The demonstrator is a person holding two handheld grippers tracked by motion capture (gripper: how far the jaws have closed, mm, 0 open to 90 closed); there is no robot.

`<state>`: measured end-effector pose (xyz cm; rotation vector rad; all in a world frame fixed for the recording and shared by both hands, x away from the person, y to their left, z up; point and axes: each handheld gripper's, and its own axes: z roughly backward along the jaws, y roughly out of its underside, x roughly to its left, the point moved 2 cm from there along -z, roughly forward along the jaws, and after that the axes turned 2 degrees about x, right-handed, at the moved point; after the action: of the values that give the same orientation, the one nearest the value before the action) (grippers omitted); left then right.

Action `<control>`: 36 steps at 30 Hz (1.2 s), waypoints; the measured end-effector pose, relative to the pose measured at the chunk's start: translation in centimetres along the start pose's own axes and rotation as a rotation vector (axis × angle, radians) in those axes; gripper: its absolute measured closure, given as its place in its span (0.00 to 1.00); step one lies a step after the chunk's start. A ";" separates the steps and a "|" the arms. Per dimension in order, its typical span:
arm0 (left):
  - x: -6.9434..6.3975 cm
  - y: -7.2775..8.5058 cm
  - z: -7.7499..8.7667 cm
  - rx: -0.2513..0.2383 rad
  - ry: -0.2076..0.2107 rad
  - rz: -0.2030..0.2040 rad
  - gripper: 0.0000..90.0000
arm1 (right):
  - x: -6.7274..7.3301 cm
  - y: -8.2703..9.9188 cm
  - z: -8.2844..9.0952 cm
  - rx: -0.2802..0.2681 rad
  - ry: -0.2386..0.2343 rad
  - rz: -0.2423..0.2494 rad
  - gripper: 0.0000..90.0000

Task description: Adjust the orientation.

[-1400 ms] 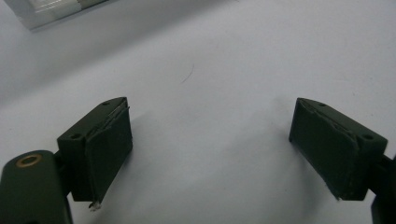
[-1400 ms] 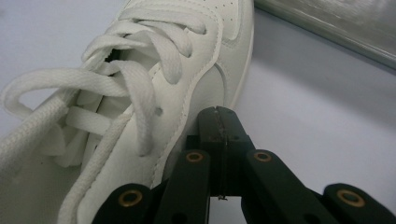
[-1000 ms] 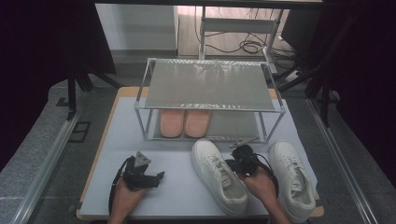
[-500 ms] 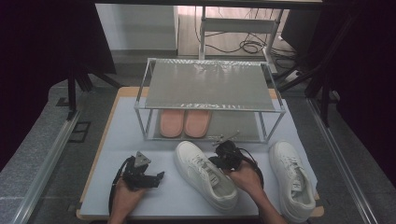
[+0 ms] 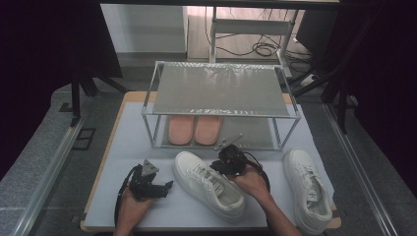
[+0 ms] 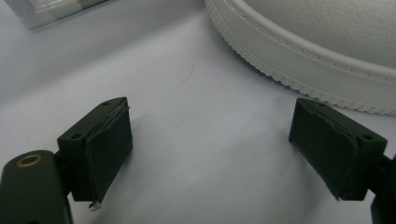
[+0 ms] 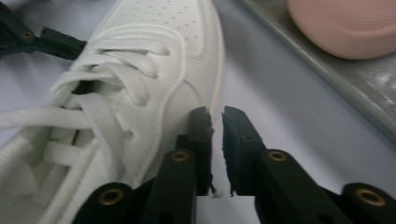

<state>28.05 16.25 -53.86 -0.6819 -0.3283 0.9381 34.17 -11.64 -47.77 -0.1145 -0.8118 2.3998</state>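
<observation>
Pressing its nearly closed, empty jaws against the side of the white leather lace-up sneaker (image 7: 140, 93), the right gripper (image 7: 215, 126) seems to nudge it toward the metal shoe rack (image 5: 221, 91); the left gripper (image 6: 210, 158) rests wide open just beside it, holding nothing.

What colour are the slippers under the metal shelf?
The slippers are pale pink. The high view shows the pair best, on the lower level of the rack.

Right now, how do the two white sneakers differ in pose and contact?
The left sneaker lies angled, toe toward the rack, with the right gripper against its side. The right sneaker lies straighter near the mat's right edge, untouched. Both are white, laced, upright on their soles.
</observation>
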 end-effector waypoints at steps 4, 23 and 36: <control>0.0 0.0 0.0 0.001 -0.001 0.001 0.15 | -0.5 0.3 0.8 0.010 0.044 -0.002 0.76; 0.0 0.0 0.0 0.000 -0.001 -0.001 0.15 | -1.3 2.1 5.0 0.015 0.051 -0.053 0.60; 0.0 0.0 0.0 0.001 -0.002 -0.001 0.15 | 0.7 3.4 7.4 0.008 -0.005 -0.018 0.60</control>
<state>28.05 16.24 -53.86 -0.6804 -0.3296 0.9376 29.99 -17.31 -43.65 -0.0979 -0.8017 2.3877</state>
